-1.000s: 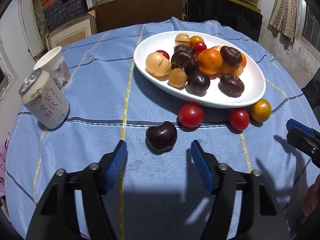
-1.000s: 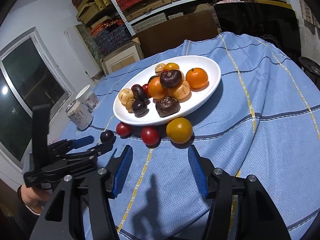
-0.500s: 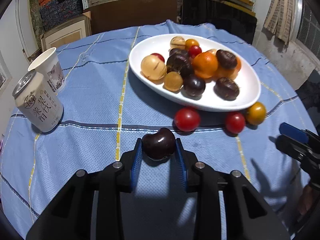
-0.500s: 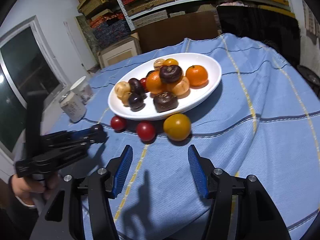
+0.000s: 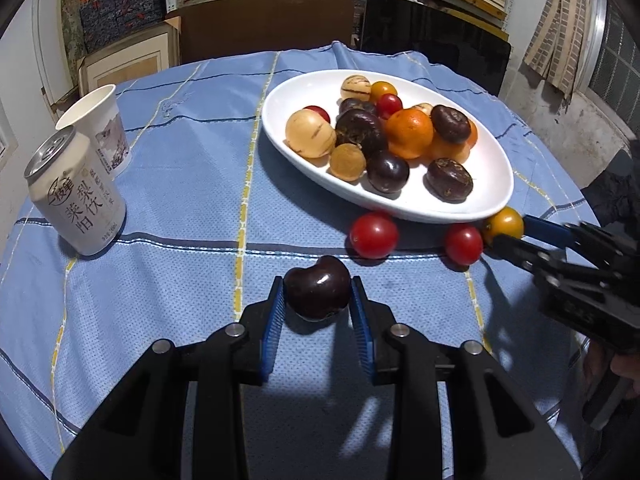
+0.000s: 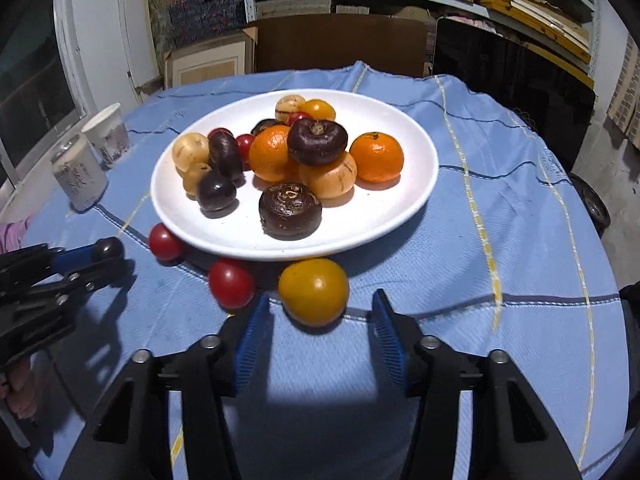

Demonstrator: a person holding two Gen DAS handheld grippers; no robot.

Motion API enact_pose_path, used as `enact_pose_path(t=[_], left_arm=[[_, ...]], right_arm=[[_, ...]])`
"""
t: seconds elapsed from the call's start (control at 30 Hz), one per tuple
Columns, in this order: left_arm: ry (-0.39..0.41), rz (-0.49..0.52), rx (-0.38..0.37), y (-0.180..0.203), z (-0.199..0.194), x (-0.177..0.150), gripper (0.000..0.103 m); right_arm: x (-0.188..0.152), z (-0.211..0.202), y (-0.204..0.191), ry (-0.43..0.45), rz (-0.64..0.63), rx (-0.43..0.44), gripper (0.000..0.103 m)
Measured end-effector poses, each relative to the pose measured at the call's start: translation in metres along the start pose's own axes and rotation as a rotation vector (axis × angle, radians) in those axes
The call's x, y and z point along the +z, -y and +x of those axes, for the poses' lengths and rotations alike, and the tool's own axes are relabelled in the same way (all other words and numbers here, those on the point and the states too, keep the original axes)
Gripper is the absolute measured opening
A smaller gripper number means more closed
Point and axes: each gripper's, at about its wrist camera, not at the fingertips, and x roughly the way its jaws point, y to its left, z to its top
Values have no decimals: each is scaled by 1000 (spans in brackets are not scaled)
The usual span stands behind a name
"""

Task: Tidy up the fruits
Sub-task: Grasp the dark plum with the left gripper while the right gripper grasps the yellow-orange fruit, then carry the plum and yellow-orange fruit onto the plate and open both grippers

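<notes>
We see a white oval plate (image 6: 400,200) on the blue tablecloth (image 5: 180,200), heaped with tangerines (image 6: 377,157), dark water chestnuts (image 6: 290,210), pale striped fruits (image 5: 310,134) and small tomatoes. Outside it, just beside its near rim, lie two red tomatoes (image 5: 374,235) and a yellow tomato (image 6: 314,292).

Our left gripper (image 5: 317,290) is clamped on a dark cherry (image 5: 317,287), both blue pads pressing its sides, near the plate's near edge. Our right gripper (image 6: 316,320) has its jaws closing around the yellow tomato, which sits between the pads with a gap on either side (not yet touched).

Only the left wrist view gives a clear look at the drink can (image 5: 76,196) and paper cup (image 5: 96,128) at the far left; they are blurred in the right wrist view, which alone shows the second tangerine on the plate's right.
</notes>
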Motion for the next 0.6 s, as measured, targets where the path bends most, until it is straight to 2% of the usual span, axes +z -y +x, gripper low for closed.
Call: enact_pose_path(t=[0.1, 0.2, 0.37, 0.6], left_arm=[[-12, 2, -4, 1, 4, -1, 31], [-17, 2, -7, 2, 5, -2, 31], [-13, 1, -10, 3, 4, -2, 31], [13, 25, -7, 14, -7, -3, 31]], right_arm=[[3, 11, -5, -18, -8, -6, 39], [2, 12, -6, -7, -4, -18, 39], [-5, -3, 0, 6, 36, 10, 39], [-26, -31, 7, 19, 98, 90, 39]])
